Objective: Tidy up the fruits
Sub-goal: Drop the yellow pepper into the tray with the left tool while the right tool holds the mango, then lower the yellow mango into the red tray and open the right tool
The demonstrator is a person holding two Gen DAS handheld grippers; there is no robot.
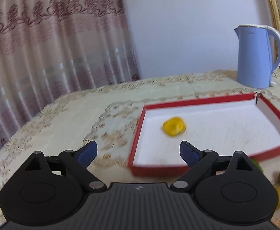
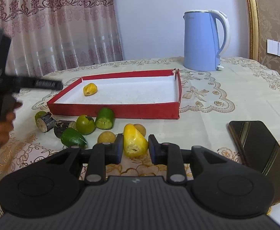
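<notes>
Fruits are the concern here: 1 yellow fruit piece already lies inside the red tray, toward its near-left part, while the rest sit on the table in front of the tray's near wall. Among these, a yellow wedge stands right between the fingers of the right tongs, its long axis running away from the camera and tilting slightly left, cut face toward the lens. The right tongs are clenched on this wedge, the blue pads pressing its 2 sides, so the right hand is plainly the nearer one for it. From the tongs the tray lies straight ahead and a little left, past 2 brown round fruits, a green fruit, a cut green cylinder, a green wedge and 2 dark stubs. The left tongs hang released and empty, jaws spread wide over the tray's near-left corner, the deposited piece just ahead of them. I judge the coming move to be lifting the wedge over the near wall. A blue kettle stands behind the tray and a dark phone lies to the right.
</notes>
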